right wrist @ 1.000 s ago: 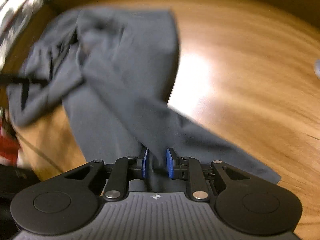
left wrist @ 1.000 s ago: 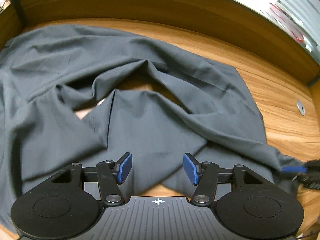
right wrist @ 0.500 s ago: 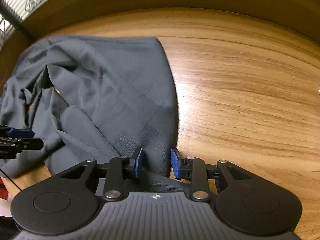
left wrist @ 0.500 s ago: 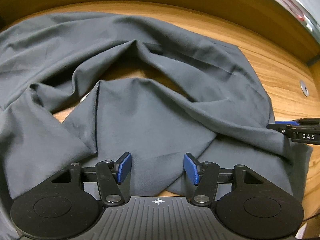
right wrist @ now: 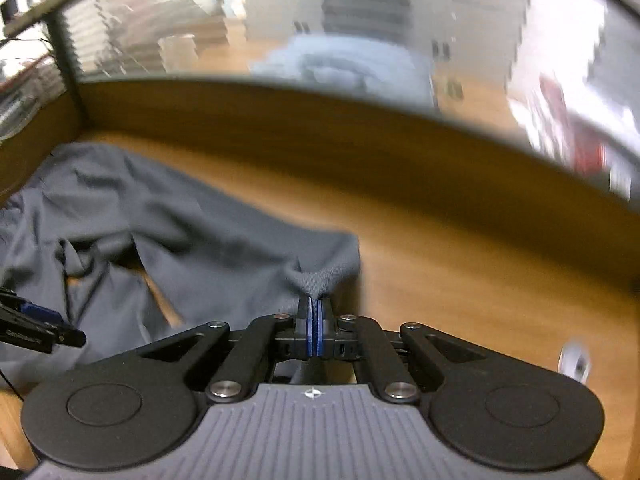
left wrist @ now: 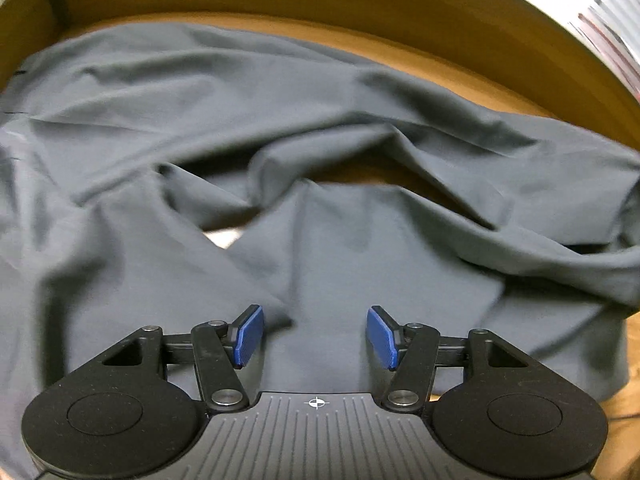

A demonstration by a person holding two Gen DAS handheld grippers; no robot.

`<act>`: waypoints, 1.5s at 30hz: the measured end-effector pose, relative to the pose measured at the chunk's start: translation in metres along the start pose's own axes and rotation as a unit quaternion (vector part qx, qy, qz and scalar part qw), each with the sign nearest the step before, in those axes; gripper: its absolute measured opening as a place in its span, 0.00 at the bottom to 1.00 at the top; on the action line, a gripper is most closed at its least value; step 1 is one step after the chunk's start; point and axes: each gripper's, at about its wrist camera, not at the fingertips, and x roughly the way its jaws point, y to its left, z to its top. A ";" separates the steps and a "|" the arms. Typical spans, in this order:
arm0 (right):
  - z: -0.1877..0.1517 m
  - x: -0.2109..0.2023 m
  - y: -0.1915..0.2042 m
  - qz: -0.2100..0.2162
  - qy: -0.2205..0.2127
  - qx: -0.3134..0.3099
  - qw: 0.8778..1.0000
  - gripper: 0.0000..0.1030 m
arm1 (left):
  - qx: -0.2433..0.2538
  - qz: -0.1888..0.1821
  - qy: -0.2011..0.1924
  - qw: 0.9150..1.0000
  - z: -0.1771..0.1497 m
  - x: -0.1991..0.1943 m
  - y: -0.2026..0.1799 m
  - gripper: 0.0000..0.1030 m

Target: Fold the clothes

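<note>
Right wrist: right tool (right wrist: 314,326) clamped on garment (right wrist: 224,248).

Warm, dim indoor light tints the desk (left wrist: 460,68) orange-brown. Both views bow strongly at their edges, curving the desk's far edge. The left wrist view is mildly soft, with dark shadows in the cloth (left wrist: 320,240) folds. The right wrist view is heavily smeared; the glass panel (right wrist: 360,40) behind the far edge glares pale.
</note>
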 end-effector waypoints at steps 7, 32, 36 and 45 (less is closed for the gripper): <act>0.056 -0.007 0.005 -0.057 -0.045 -0.078 0.994 0.01 | -0.018 0.029 -0.015 0.999 0.006 -0.007 0.026 0.59; 0.014 0.061 0.053 0.125 0.111 -0.142 0.976 0.07 | 0.019 0.018 -0.016 1.000 0.014 0.000 0.005 0.59; 0.026 0.043 0.011 0.108 0.073 -0.077 0.988 0.26 | 0.023 0.021 -0.025 0.999 0.031 0.006 0.006 0.59; 0.032 0.087 -0.103 0.021 0.094 0.008 0.995 0.45 | 0.025 0.013 -0.019 0.999 0.084 0.037 0.001 0.59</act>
